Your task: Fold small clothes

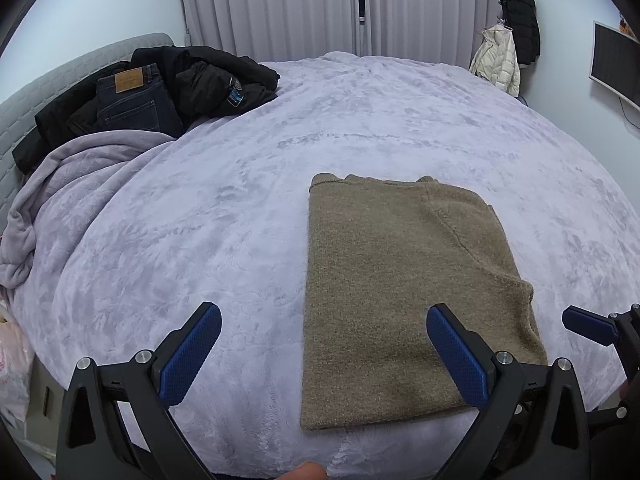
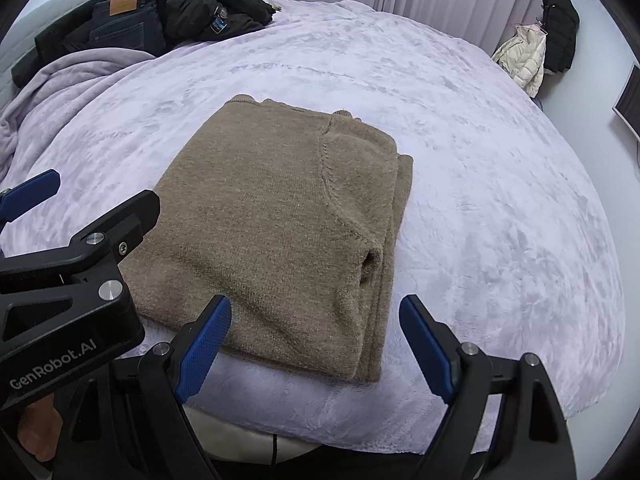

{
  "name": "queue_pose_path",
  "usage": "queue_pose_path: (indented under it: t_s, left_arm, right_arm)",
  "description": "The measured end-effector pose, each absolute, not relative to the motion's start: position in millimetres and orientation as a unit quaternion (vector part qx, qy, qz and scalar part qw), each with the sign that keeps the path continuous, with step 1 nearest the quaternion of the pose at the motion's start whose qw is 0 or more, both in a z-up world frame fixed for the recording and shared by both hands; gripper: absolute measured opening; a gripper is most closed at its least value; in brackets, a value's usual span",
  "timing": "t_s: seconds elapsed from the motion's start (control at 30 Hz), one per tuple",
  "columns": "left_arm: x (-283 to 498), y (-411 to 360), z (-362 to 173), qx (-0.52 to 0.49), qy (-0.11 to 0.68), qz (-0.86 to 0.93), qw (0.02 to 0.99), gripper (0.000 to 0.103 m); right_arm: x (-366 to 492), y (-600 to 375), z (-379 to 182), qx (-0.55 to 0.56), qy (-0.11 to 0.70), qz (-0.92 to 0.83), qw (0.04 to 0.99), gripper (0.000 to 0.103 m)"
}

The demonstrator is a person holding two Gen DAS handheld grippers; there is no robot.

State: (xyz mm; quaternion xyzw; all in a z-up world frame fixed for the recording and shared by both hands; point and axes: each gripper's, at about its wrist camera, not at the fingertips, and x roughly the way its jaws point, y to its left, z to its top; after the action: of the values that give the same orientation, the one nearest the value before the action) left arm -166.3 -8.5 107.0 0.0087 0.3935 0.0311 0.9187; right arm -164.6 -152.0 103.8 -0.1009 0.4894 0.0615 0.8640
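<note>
A tan knitted sweater (image 1: 404, 292) lies folded into a flat rectangle on the lilac plush bedspread (image 1: 224, 216), near the bed's front edge. My left gripper (image 1: 324, 354) hovers open above the sweater's near left corner, nothing between its blue pads. The same sweater (image 2: 280, 220) fills the middle of the right wrist view, its stacked folded edges showing on the right side. My right gripper (image 2: 316, 344) stands wide open over the sweater's near edge and holds nothing. The left gripper's black body (image 2: 68, 268) shows at the left of that view.
Dark jeans (image 1: 132, 100) and a black jacket (image 1: 216, 76) are piled at the bed's far left, by a rumpled lilac blanket (image 1: 64, 184). Coats (image 1: 508, 48) hang on the far right wall near a monitor (image 1: 616, 68). Curtains close the back. A plastic bag (image 1: 12, 364) sits low left.
</note>
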Motion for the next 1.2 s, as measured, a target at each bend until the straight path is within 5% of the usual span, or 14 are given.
queue_pose_path:
  t_s: [1.2]
  left_arm:
    - [-168.2, -10.5, 108.8, 0.008, 0.39, 0.029, 0.92, 0.103]
  right_arm:
    - [-164.7, -150.1, 104.2, -0.102, 0.488, 0.063, 0.864, 0.088]
